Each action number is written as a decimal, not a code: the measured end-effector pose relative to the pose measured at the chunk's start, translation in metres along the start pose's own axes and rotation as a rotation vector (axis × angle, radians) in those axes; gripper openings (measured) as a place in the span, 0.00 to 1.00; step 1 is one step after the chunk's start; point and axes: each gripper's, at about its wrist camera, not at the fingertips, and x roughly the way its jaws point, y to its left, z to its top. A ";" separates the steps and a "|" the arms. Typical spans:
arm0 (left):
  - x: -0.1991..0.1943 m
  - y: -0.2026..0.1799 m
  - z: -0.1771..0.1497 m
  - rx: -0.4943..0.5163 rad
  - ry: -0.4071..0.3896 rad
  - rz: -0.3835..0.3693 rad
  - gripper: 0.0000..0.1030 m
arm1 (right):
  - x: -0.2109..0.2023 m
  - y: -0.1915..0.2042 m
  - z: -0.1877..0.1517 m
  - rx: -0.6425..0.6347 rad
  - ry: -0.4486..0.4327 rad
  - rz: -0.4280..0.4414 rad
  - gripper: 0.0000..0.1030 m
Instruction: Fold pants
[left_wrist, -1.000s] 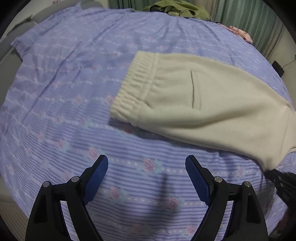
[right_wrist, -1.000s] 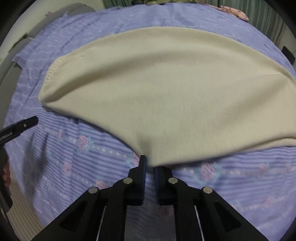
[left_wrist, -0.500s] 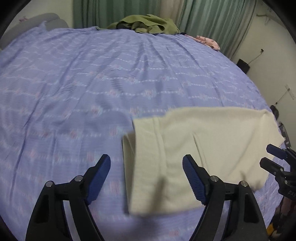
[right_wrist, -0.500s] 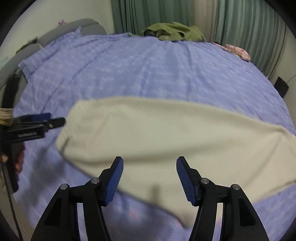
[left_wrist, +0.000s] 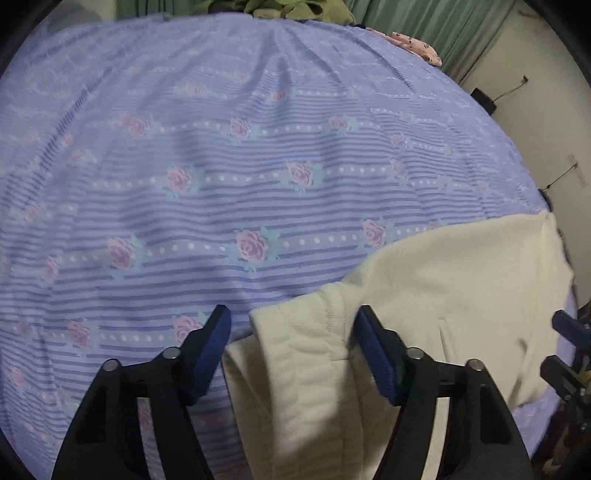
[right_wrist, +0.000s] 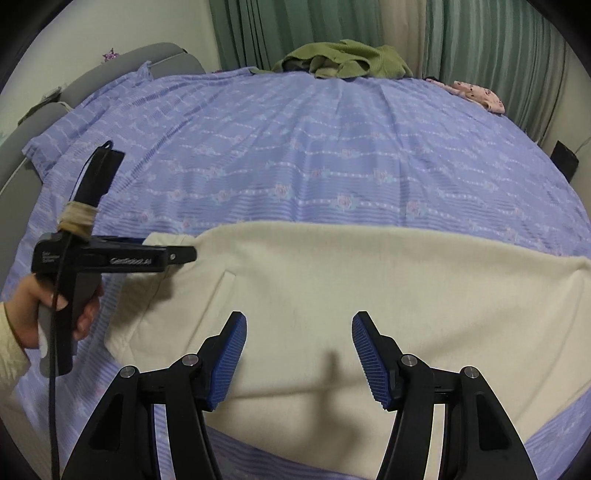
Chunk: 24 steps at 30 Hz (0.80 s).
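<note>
The cream fleece pants (right_wrist: 351, 288) lie flat across the near part of the bed, waistband to the left. In the left wrist view the ribbed waistband (left_wrist: 306, 354) sits between the wide-open fingers of my left gripper (left_wrist: 293, 332), which hovers at it without clamping. My left gripper also shows in the right wrist view (right_wrist: 177, 254), at the waistband's corner. My right gripper (right_wrist: 299, 332) is open and empty above the middle of the pants.
The bed is covered by a purple striped sheet with roses (right_wrist: 314, 147). A green garment (right_wrist: 343, 59) and a pink cloth (right_wrist: 476, 94) lie at the far edge by green curtains. A grey headboard (right_wrist: 33, 125) is at the left.
My right gripper opened, let go of the pants' edge and pulled back. My left gripper moved in over the waistband, still open. The pants now lie flatter.
</note>
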 end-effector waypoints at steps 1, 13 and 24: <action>-0.004 -0.004 -0.001 0.018 -0.016 -0.003 0.46 | 0.000 -0.001 -0.002 -0.001 0.003 -0.002 0.59; -0.022 0.008 0.009 0.001 -0.091 0.056 0.40 | -0.012 0.001 0.004 -0.010 -0.036 0.001 0.59; -0.042 -0.004 0.002 0.065 -0.124 0.207 0.77 | -0.008 -0.011 0.000 0.034 0.007 -0.019 0.59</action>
